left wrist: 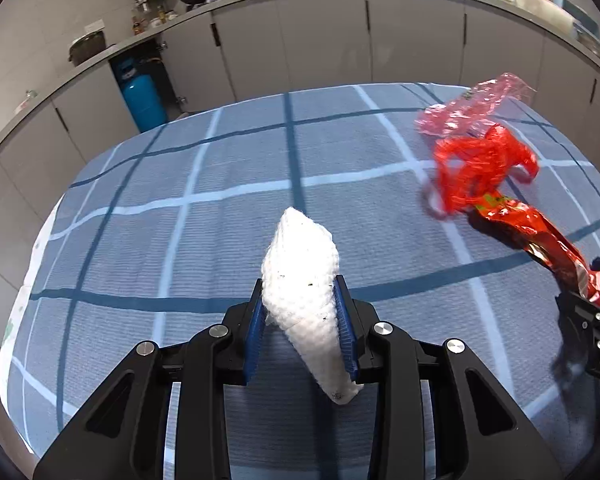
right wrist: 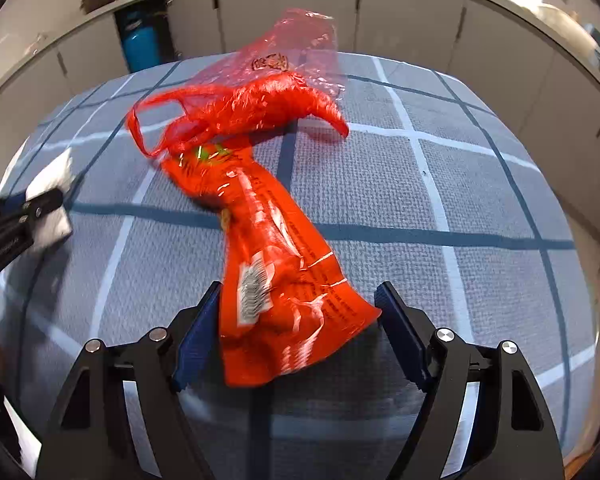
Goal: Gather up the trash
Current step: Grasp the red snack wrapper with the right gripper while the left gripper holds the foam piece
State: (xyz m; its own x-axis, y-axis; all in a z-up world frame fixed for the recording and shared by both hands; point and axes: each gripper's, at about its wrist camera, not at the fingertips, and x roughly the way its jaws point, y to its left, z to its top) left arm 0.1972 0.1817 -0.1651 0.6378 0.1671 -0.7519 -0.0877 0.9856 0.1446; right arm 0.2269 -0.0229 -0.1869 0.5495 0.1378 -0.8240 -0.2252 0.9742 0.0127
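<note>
White foam [left wrist: 300,276] is pinched in the left gripper [left wrist: 302,332]; the right gripper [right wrist: 300,336] straddles a red wrapper [right wrist: 272,268], unclamped, near the table's [right wrist: 460,280] front edge.

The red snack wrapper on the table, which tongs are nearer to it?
Right. The right tongs straddle the near end of the red snack wrapper, jaws not yet pressing it. The left tongs sit off to its left, clamped on a white wad.

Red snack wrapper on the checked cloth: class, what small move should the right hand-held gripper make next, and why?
Probably close the right hand-held gripper on the red snack wrapper. The wrapper's near end already lies between its blue pads, with a gap still showing on the right side. The left hand-held gripper is occupied, clamped on the white wad.
</note>
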